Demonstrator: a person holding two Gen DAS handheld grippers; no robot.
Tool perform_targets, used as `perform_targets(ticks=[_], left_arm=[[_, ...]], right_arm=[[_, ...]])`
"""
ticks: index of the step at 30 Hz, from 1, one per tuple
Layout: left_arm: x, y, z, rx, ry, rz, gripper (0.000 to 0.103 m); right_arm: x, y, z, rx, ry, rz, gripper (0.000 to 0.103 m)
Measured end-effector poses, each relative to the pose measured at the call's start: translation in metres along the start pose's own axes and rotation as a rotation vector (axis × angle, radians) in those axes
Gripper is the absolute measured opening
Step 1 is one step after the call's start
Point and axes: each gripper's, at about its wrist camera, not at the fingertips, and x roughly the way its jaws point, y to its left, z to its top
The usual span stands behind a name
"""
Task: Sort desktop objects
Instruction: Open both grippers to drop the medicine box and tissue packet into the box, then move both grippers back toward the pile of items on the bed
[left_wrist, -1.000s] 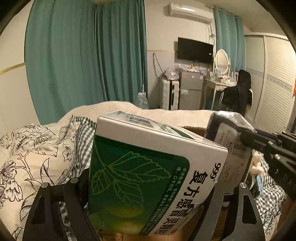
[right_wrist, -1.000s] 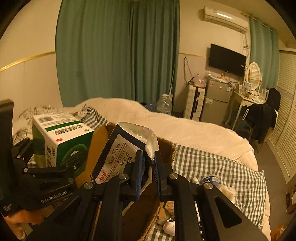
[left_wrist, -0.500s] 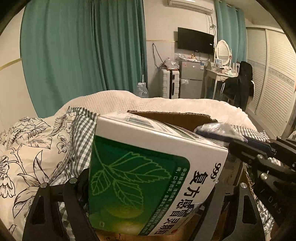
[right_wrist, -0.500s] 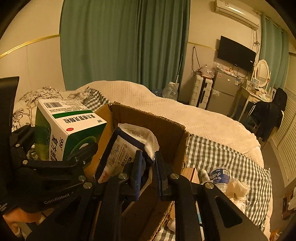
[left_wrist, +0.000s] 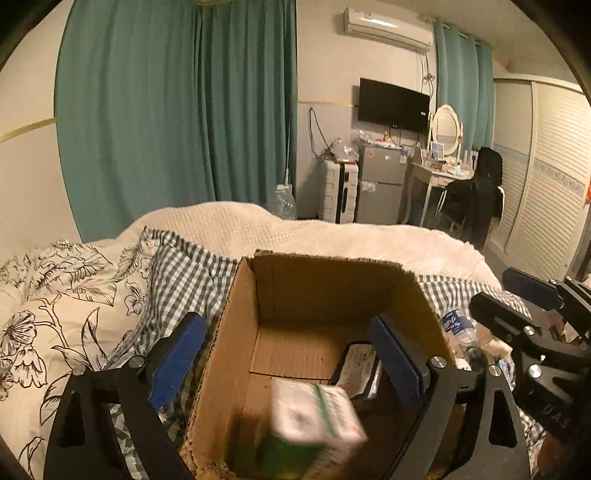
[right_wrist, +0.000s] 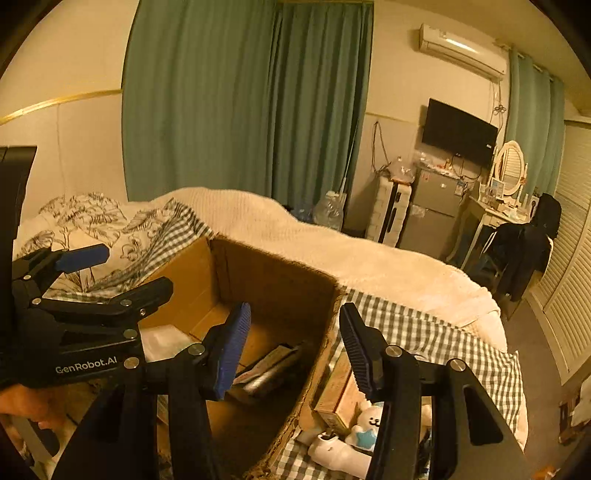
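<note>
— Grippers?
— Left gripper (left_wrist: 291, 365) spread wide, right gripper (right_wrist: 295, 343) just parted — both empty, angled down over the cardboard box (left_wrist: 328, 288).
— The items?
— Green-and-white medicine box (left_wrist: 314, 424) blurred inside it; tissue pack (right_wrist: 269, 369) on its floor.
— Surroundings?
— Checked bedding (right_wrist: 436, 332), teal curtains (left_wrist: 177, 110).
— Writing?
— "GenRobot.AI" on the left tool.

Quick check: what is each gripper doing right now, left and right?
Left gripper: jaws just opened wide, empty; green medicine box dropping into the cardboard box.
Right gripper: jaws just opened, empty; tissue pack lies in the box.
</note>
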Motion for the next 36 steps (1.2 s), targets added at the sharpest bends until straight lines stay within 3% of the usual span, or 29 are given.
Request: perform_targets(ticks=[19, 36], left_arm=[[-0.052, -0.036, 0.010, -0.013, -0.106, 0.012, 0.094], [-0.072, -0.108, 0.006, 0.084, -0.093, -0.038, 0.103]], right_arm=[[-0.074, -0.061, 0.009, 0.090, -0.154, -0.037, 0.053], [-0.111, -0.133, -0.019, 0.247, -0.168, -0.078, 0.071]])
